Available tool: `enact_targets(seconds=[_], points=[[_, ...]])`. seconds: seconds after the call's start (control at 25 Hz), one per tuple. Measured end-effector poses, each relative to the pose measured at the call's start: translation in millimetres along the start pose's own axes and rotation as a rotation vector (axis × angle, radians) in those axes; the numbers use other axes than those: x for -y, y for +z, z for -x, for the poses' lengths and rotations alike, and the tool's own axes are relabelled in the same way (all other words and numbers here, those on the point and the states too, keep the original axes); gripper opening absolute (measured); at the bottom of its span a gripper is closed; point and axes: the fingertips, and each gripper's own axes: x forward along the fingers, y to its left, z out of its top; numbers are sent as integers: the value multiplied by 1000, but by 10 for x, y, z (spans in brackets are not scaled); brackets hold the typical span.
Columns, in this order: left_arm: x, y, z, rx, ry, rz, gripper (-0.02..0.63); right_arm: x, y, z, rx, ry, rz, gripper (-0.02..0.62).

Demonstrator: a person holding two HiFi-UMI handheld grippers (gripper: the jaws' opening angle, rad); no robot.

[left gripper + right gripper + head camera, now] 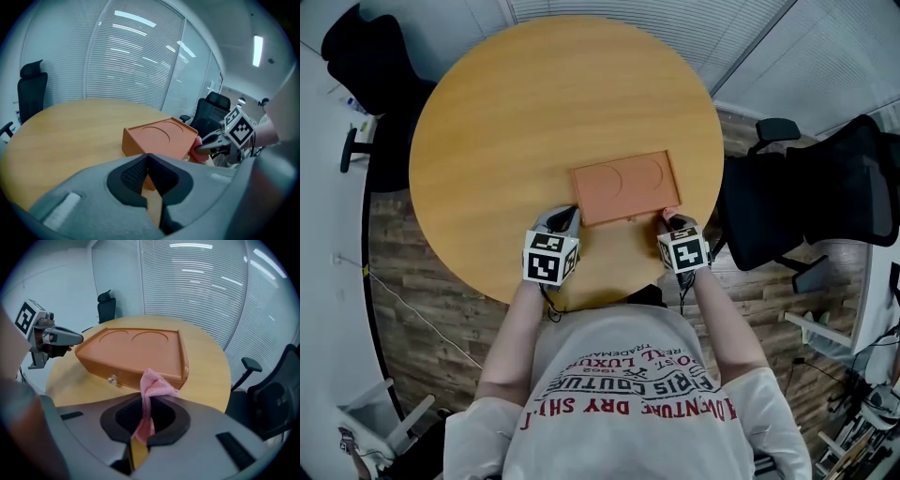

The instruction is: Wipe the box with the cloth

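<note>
Now, nearest the person, the left gripper [148,159] is held with its jaws pressed together and nothing between them, its tip just beside the box's near left corner; whether contact is made cannot be settled. The right gripper [145,408] is clamped on a pink cloth [152,385], a crumpled fold of which stands up past the jaws and lies against, or just short of, the near right corner of the box [623,186]. The box, orange-brown and shallow with two round recesses in its top, is set on the near part of the round wooden table [544,103], and a small knob [112,379] is seen on the face turned toward the person. The cloth is judged soft, light and limp, so a short pinched fold is best kept, lest it flop away under pressure. The box is judged stiff but probably light, and likely to slide on the smooth tabletop; it would be better steadied at a corner or side wall than by the knob, which may belong to a drawer. Beyond the table, dark office chairs [806,187] and pale window blinds [197,282] are seen.
</note>
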Motion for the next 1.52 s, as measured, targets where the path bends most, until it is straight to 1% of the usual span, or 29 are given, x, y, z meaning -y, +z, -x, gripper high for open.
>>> enact_targets(seconds=[0.28,0.44,0.56,0.64,0.72,0.84,0.92,1.12,1.28,1.44,1.52], points=[[14,-66,-9,-7,-35,34,9,-354,36,-52,-7,72,25,34],[-20,-52,14,0,-45,68,9,-527,54,-75,-18,115,26,34],[-57,-72,25,-8,-43,60,9,-662,66,-98,-23,142,21,34],[-55,-92,26,-13,-47,61,9,-715,58,-113,-28,139,24,34],[-35,-115,23,-20,-56,64,9,-735,44,-114,-36,135,1,34],[-10,-133,16,-27,-75,55,9,-842,28,-109,-54,177,-40,34],[1,-131,13,-28,-85,47,9,-929,39,-115,-58,201,-40,34],[-9,-138,52,-22,-98,41,9,-1130,110,-158,-55,229,-32,34],[-80,-200,122,-25,-90,50,9,-1304,210,-189,-37,244,0,34],[-218,-298,221,-29,-78,61,9,-1504,347,-204,-1,236,78,32],[-295,-347,262,-34,-71,66,9,-1609,388,-214,7,243,98,32]])
